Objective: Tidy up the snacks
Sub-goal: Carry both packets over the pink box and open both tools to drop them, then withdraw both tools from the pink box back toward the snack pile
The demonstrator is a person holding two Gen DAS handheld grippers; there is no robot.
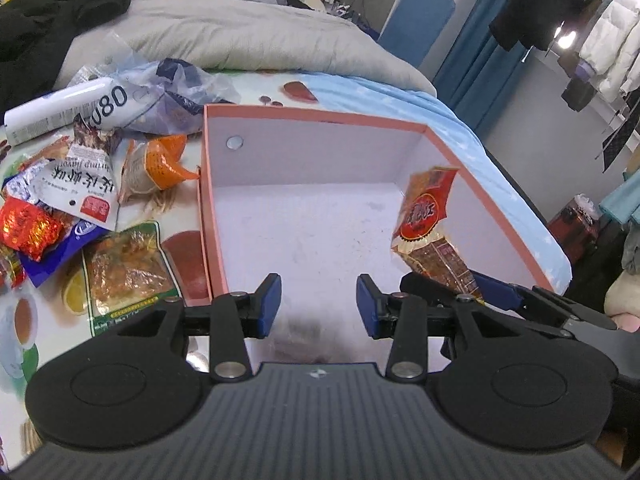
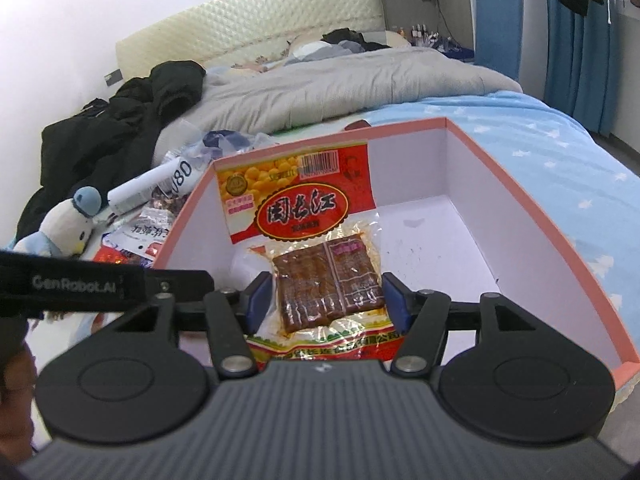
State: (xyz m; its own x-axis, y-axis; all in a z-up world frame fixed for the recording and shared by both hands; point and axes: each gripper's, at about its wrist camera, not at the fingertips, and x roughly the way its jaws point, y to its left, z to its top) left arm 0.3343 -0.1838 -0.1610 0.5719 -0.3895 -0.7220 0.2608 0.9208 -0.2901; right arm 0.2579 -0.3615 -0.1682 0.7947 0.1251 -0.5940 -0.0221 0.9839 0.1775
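Note:
A pink-rimmed box point(image 1: 312, 114) with a white inside stands on the bed. My left gripper point(image 1: 318, 304) hangs open over its near end with nothing between the blue pads. Something dark and blurred lies on the box floor under it. A red and yellow snack packet point(image 1: 430, 208) of brown dried tofu stands upright inside the box by its right wall. My right gripper point(image 1: 460, 286) is shut on the packet's lower end. In the right wrist view the packet point(image 2: 300, 208) fills the gap of the right gripper point(image 2: 326, 304) above the box point(image 2: 520, 184).
Several loose snack packets point(image 1: 80, 200) lie heaped on the printed cloth left of the box, with a white tube point(image 1: 60, 108) and a crumpled plastic bag behind them. A plush penguin point(image 2: 68, 224) sits farther left. A grey duvet point(image 1: 260, 32) and a black coat point(image 2: 120, 136) lie beyond.

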